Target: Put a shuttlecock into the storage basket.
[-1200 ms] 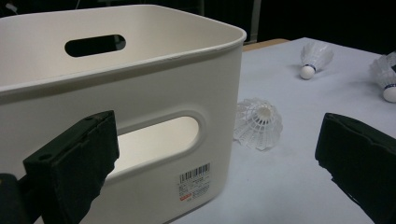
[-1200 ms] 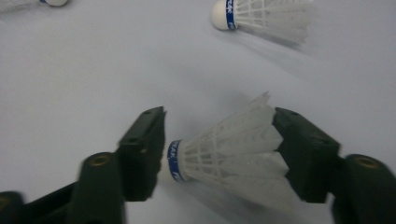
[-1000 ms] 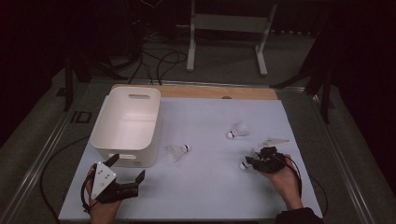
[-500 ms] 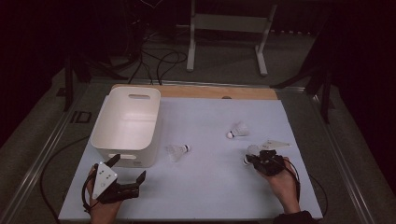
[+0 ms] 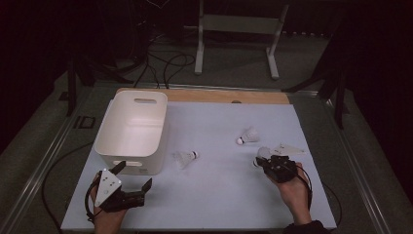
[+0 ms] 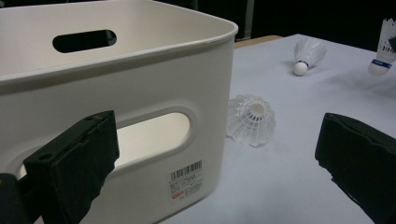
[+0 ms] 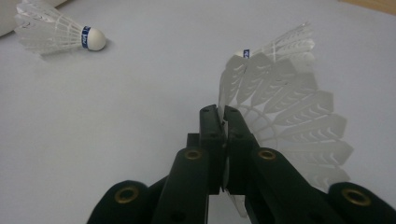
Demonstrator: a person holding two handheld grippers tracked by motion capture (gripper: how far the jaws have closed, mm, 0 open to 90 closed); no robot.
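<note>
**Feather skirt pinched at the right edge of a pale bench**

Dark floor and a metal stand lie beyond the pale bench (image 5: 219, 195). Near its right front, the right hand-held gripper (image 7: 219, 114) has its jaws together, having just closed, and they pinch the feather edge of a white shuttlecock (image 7: 285, 126). In the right gripper view the skirt fans wide toward the camera while the cork, with its blue band, points away across the bench, so the long axis runs roughly along the jaws and tilts a little to the right. In the high view this shuttlecock (image 5: 263, 153) sits at the gripper's tip, cork toward the bench's middle.

A second shuttlecock (image 5: 248, 135) lies just beyond it on its side, and a third (image 5: 186, 157) lies on its side nearer the white basket (image 5: 131, 129). The left hand-held gripper (image 5: 134, 178) rests at the left front, jaws standing wide apart around nothing, just before the basket's near wall.
</note>
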